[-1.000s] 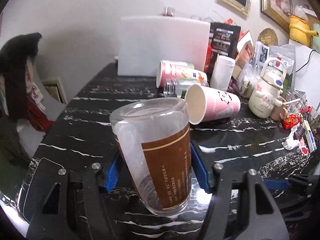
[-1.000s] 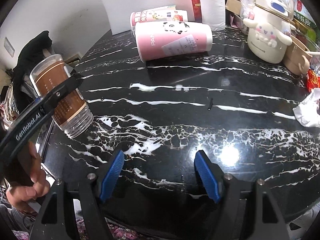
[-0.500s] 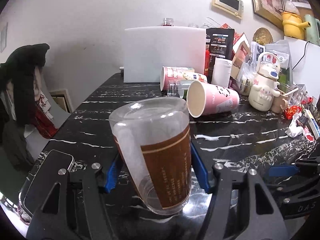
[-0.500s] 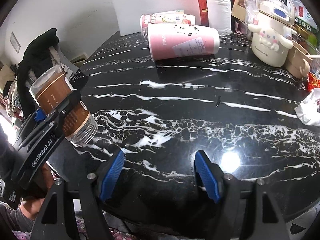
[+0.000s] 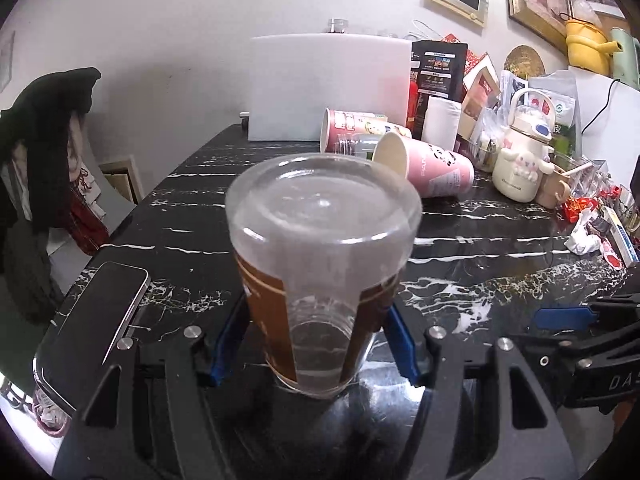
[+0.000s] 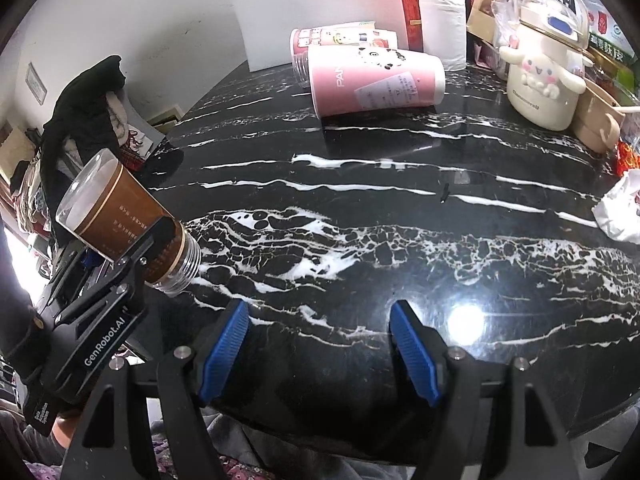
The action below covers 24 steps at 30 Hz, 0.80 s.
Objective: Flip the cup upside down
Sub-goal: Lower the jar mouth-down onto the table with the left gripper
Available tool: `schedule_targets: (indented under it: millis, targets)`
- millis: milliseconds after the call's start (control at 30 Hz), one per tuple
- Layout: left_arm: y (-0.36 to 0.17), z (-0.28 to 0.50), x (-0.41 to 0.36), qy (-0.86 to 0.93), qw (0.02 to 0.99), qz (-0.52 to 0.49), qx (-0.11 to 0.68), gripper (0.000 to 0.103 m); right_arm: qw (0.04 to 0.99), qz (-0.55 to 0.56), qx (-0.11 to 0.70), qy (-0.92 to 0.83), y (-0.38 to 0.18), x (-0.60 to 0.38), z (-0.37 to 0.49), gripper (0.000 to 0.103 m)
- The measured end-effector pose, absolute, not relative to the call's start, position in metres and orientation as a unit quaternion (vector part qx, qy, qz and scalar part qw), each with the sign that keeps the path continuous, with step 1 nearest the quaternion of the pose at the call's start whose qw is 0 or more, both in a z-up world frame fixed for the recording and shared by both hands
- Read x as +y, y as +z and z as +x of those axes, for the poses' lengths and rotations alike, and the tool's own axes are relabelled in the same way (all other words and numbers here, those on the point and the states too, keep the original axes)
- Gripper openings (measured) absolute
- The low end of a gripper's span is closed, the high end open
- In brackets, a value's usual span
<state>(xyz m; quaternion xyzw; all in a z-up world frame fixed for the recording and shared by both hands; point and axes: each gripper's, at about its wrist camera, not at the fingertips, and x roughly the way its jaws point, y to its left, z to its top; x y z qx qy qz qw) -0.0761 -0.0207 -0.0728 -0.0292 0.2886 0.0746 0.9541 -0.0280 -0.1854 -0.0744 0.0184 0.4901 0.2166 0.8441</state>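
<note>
A clear plastic cup (image 5: pixel 320 264) with a brown sleeve is held in my left gripper (image 5: pixel 316 340), whose blue pads press its sides. The cup's wide lidded end points toward the left wrist camera and its narrow base is low over the black marble table (image 5: pixel 480 240). In the right wrist view the same cup (image 6: pixel 128 220) is tilted, narrow end down near the table's left edge, in the left gripper (image 6: pixel 132 264). My right gripper (image 6: pixel 320 344) is open and empty above the table's front edge.
A pink paper cup (image 6: pixel 376 80) lies on its side at the back, with another cup and a clear bottle behind it. A phone (image 5: pixel 96 320) lies at the left edge. A white cartoon kettle (image 6: pixel 544 72), crumpled tissue (image 6: pixel 620 208), paper roll and boxes crowd the right.
My left gripper has turned the cup so its wide end faces the camera more squarely. In the right wrist view the cup leans further, its narrow end nearer the table.
</note>
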Motion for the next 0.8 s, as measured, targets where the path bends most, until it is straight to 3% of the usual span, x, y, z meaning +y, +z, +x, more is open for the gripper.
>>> schedule_targets:
  millis: [467, 700, 800]
  targets:
    - [-0.066, -0.076, -0.021, 0.077, 0.951, -0.022, 0.3, 0.062, 0.841, 0.014, 0.495, 0.218, -0.076, -0.181, -0.032, 0.074]
    - [-0.039, -0.076, -0.022, 0.072, 0.95, -0.003, 0.303, 0.082, 0.843, 0.01, 0.488, 0.226, -0.068, -0.174, -0.032, 0.074]
    - [-0.024, -0.077, -0.024, 0.076, 0.951, 0.012, 0.3, 0.084, 0.847, 0.003, 0.48, 0.23, -0.06, -0.17, -0.033, 0.074]
